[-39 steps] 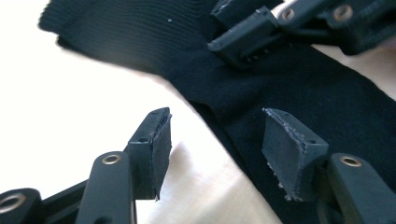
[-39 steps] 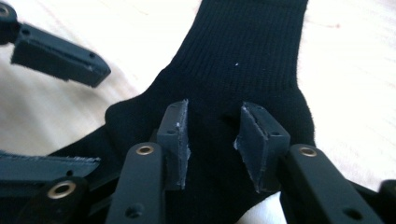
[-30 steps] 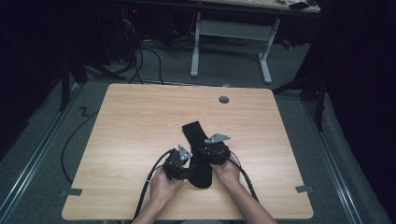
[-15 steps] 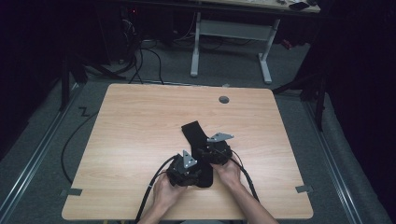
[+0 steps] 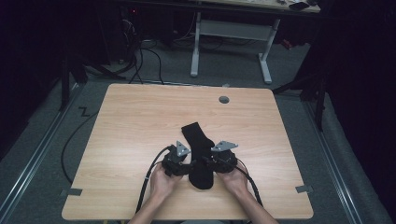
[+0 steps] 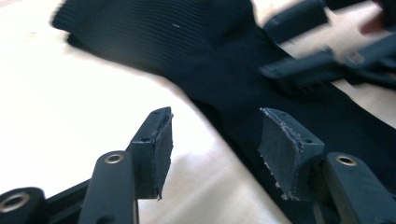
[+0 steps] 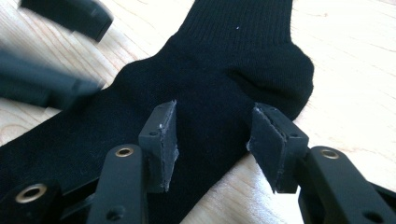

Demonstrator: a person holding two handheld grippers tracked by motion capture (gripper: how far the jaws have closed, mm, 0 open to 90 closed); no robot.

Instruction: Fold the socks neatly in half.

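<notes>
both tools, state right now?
Left tool: open, just been closing, straddling the black sock's edge, nothing gripped.
Right tool: open over the sock, holding nothing.

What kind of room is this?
Probably a lab or workshop: a bare wooden table with a black sock, cables on the grey floor, and another desk behind.

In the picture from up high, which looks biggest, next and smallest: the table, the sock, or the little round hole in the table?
1. Table: by far the biggest.
2. Sock: much smaller, lying flat between the two grippers.
3. Hole: the smallest, a little grey circle near the far edge.
</notes>
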